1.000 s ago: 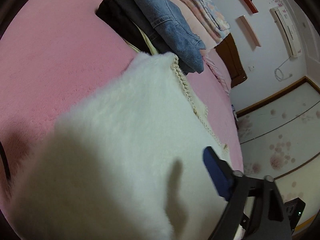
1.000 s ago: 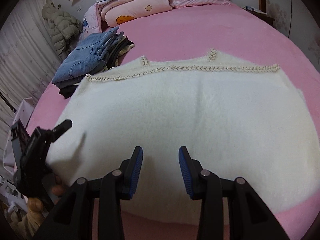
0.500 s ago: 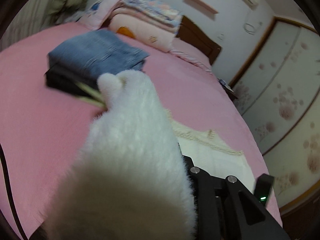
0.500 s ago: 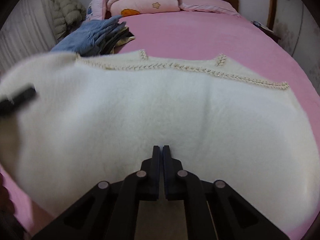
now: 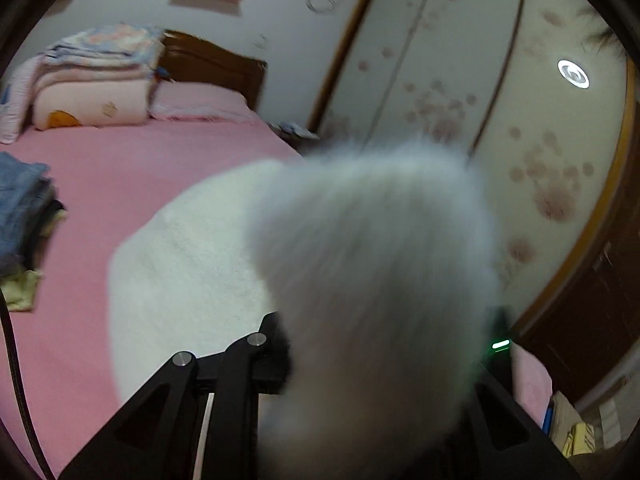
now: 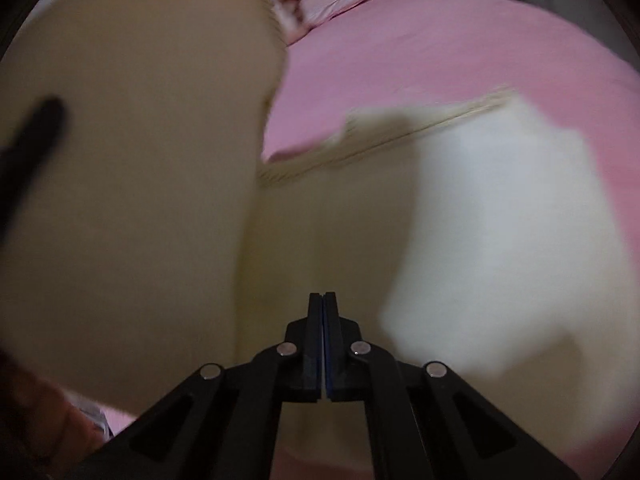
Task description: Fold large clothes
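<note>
Garment: one white fluffy garment (image 5: 372, 264), partly lifted, partly lying on the pink bed (image 5: 132, 168).
Garment relative to left gripper: a thick blurred fold of it rises straight in front of the left gripper (image 5: 360, 364) and covers the fingertips; the flat part lies ahead and to the left of the gripper on the bed.
Left gripper state: its black linkage shows at the bottom of the left wrist view, but the fingertips are buried in fleece, so I cannot tell whether they are clenched or released.
Garment relative to right gripper: in the right wrist view the cloth (image 6: 500, 216) spreads ahead and to the right of the right gripper (image 6: 322, 320); a big raised flap (image 6: 132, 160) stands to its left, blurred.
Right gripper state: the two fingers are pressed together tip to tip, with the garment directly beyond them; whether cloth is pinched between them is not clear.
Trim: one braided cream edge (image 6: 400, 136) runs across the flat part, ahead of the right gripper.
Count of other clothes: one stack of folded clothes (image 5: 20, 208), denim on top, far left of the left gripper.
Bedding: one pile of folded quilts (image 5: 92, 76) and one pink pillow (image 5: 196, 102) at the headboard (image 5: 216, 68), well ahead.
Wardrobe: sliding doors (image 5: 460, 92) with flower print, ahead and right of the left gripper.
</note>
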Motion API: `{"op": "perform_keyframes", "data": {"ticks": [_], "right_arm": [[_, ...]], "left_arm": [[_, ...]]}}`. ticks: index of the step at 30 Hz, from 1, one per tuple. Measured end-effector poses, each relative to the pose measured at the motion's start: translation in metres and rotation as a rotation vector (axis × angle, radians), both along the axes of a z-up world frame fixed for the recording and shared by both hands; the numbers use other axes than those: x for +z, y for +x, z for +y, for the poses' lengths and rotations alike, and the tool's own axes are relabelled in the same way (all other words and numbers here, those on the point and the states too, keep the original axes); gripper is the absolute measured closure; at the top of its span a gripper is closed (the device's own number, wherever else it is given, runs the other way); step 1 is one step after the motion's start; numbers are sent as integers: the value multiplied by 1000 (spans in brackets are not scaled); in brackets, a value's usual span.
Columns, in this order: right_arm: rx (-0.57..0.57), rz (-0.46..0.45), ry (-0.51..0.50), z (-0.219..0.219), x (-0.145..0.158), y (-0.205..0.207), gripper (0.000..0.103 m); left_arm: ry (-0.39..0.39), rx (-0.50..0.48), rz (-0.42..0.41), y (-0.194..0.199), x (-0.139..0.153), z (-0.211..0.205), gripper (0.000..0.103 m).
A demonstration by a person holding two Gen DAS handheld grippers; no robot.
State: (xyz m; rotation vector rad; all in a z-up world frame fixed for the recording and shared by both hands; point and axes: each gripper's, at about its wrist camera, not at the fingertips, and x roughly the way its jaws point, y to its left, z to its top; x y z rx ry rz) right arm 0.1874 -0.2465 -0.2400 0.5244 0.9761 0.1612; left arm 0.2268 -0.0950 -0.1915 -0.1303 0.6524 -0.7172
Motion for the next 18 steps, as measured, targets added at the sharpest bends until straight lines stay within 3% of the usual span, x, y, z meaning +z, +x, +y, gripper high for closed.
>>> {"op": "perform_keyframes", "data": {"ticks": [5,8,10,12,14,18], "right_arm": [[-141,71,-144,-65,-3,-54,103],[-216,126,-128,-91,-14,-78,102],[-240,127,-104,-96,-14,-87,102],[-258,134,-112,-98,-11,-89,102],[-268,143,-125,-99,-6,-87,102],[-289,132,-106,-110,7,-94,100]], "left_arm": [[197,-72,120,-4,-69,-76,80],[263,-94,91,-16,-84,-90,55],[270,-123,93,-21,-82,-92,33],[261,-150,123,-21,-75,-97,25],[248,-162,146,-20,-66,-95,25],[123,-183,217,-28,-30,-72,25]]}}
